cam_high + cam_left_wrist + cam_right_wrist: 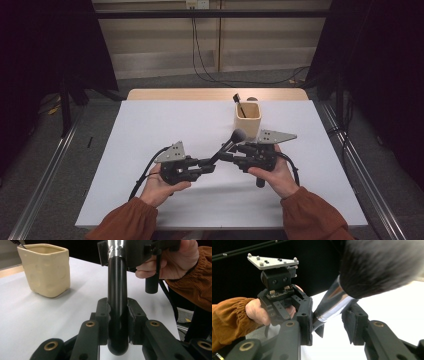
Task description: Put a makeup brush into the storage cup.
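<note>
A makeup brush (231,141) with a black handle, silver ferrule and dark fluffy head (382,265) hangs slanted above the white table, between both hands. My left gripper (212,162) is shut on the lower end of the handle (117,290), whose rounded tip pokes out behind the pads. My right gripper (226,151) reaches in from the right. Its pads sit on either side of the ferrule (332,305), one flat against it, the other meeting it at its upper corner. A beige square cup (248,120) stands just behind the brush head.
The cup (45,270) holds a thin dark tool (239,105) that leans out of its back left corner. The white tabletop (165,125) spreads wide to the left and in front of the hands. Black curtains and cables surround the table.
</note>
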The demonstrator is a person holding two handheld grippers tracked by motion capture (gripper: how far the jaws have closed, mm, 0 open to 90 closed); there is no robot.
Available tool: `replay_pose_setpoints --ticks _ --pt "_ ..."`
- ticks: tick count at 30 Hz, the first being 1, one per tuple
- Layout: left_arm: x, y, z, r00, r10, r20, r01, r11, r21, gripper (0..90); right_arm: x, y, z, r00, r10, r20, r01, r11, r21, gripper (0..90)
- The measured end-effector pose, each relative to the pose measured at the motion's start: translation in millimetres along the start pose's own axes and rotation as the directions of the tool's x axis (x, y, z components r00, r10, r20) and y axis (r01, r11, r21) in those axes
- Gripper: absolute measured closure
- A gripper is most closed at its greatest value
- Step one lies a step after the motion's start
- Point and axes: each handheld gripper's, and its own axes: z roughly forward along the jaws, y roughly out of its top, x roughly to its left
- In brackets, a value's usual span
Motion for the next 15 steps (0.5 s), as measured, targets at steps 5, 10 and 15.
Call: replay_pose_setpoints --ticks 5,10,15 --pt "-0.6 -1.6 3.4 0.9999 0.011 -0.002 -0.011 0.9997 0.020 74.4 -1.7 -1.1 0.2 0.9996 0.024 -0.014 -0.024 0.9997 -0.006 65.6" --pt "-2.9 -3.9 8.4 0.9997 0.024 0.002 -0.024 0.9990 0.038 74.2 -1.3 -0.9 1.0 0.9978 0.041 -0.052 -0.041 0.9991 -0.004 70.4" --pt "-2.8 -5.5 10.8 0.9997 0.021 -0.007 -0.021 0.9988 0.043 74.1 -6.1 -2.8 0.6 0.9957 0.065 -0.065 -0.065 0.9979 0.001 70.9"
